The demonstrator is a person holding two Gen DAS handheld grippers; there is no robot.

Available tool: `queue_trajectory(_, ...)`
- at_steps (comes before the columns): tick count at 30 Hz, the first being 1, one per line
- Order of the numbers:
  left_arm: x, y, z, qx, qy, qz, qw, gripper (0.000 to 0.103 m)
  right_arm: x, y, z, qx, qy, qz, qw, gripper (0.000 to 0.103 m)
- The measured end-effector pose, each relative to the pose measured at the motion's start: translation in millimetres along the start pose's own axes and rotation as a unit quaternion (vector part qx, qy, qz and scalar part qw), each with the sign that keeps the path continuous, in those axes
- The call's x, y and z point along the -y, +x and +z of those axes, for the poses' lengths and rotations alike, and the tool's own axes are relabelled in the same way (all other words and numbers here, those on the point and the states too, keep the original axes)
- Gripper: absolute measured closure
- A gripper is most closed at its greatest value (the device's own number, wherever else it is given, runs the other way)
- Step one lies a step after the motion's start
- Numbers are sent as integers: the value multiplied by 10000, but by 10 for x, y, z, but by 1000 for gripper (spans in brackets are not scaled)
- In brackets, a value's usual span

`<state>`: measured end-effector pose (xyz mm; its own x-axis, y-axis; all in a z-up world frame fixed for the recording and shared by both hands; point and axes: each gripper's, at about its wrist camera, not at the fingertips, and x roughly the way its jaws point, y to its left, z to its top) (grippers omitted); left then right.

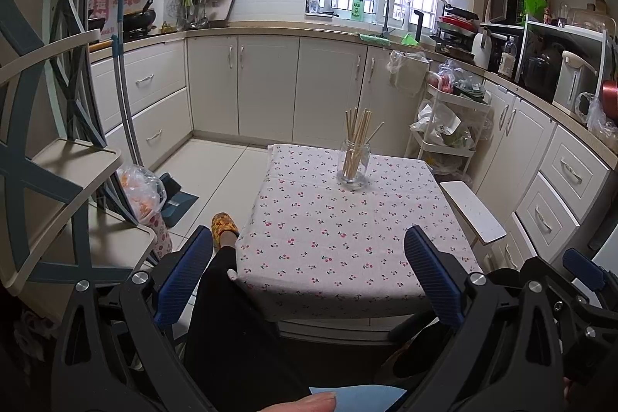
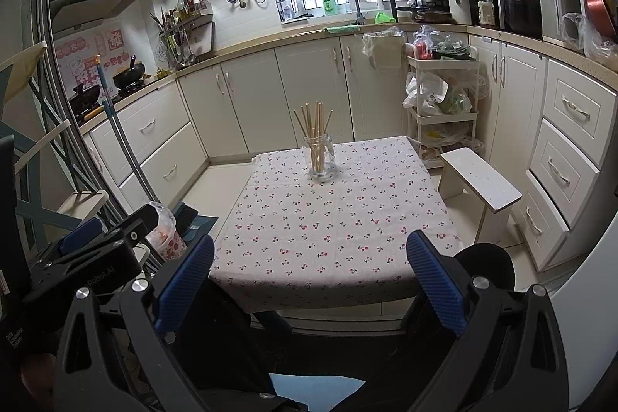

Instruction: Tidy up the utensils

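Chopsticks (image 1: 357, 138) standing in jar (image 1: 352, 167) on surface (image 1: 332, 238), left claw (image 1: 309, 273) and right claw (image 2: 311, 275) both hanging open, empty, short of jar

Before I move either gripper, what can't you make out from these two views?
- Chopstick count: both views, the chopsticks overlap in the jar and are too small.
- Table near edge: both views, partly behind the left gripper and right gripper.
- Under the table: both views, covered by the cloth and dark.
- Floor left of the table: left view, partly hidden by the person's leg.
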<state>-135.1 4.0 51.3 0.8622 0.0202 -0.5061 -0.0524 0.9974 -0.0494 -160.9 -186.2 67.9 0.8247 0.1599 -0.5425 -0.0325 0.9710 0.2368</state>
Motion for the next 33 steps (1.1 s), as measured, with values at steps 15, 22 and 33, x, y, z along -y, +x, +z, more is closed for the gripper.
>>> queue_trajectory(15,-17,-1,-4,-5,2,-4,10000,8,-14,3,-7,2,2,-6,10000,7)
queue_trajectory(22,-20,4,-7,1,2,-2,10000,8,-46,-15,19,9,-16,-3,10000,7)
queue_trajectory(33,-23,3,-9,5,12,-2,10000,8,-47,-12,30,4,-11,0,10000,7)
